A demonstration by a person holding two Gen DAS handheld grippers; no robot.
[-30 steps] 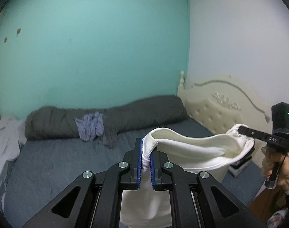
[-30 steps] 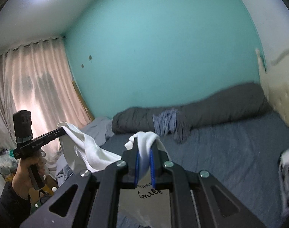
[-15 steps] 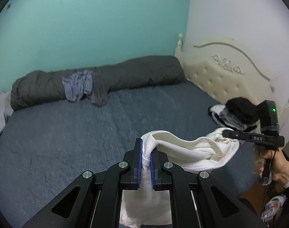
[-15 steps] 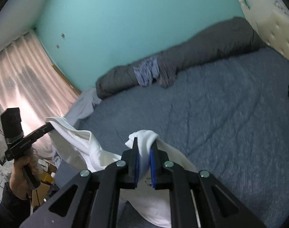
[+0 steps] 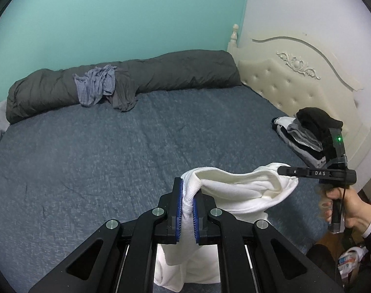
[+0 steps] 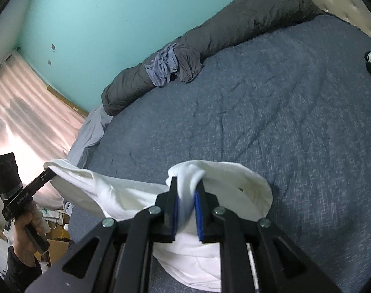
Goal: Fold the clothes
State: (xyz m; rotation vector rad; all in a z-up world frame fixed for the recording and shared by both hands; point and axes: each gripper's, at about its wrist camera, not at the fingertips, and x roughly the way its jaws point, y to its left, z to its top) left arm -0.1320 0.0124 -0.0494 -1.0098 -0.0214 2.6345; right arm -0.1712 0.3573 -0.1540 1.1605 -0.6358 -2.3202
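Both grippers are clamped on one white garment (image 5: 236,195): the left gripper (image 5: 187,207) has its blue-padded jaws pinched on a bunched edge of the cloth, and the right gripper (image 6: 186,210) has its own blue pads pressed together on another bunched corner. Between the two grips the white garment hangs in a slack, open loop above the near edge of the bed (image 5: 112,151), its lower part drooping below the left gripper's fingers, while in the right wrist view a rounded flap of it lies against the blue-grey cover. Seen from the left wrist camera, the person's right hand (image 5: 344,202) grips the handle of the right gripper, held out level with its thin fingers pointing left into the cloth and a green light lit on its camera block. From the right wrist camera, the left hand (image 6: 26,234) holds its handle low at the bed's corner, the tool tilted up and rightward. Farther off, a folded pile of dark clothes (image 5: 305,131) sits near the cream headboard (image 5: 302,83), and a rolled grey duvet (image 5: 180,73) runs along the teal wall with a blue-grey garment (image 5: 95,88) draped over it.
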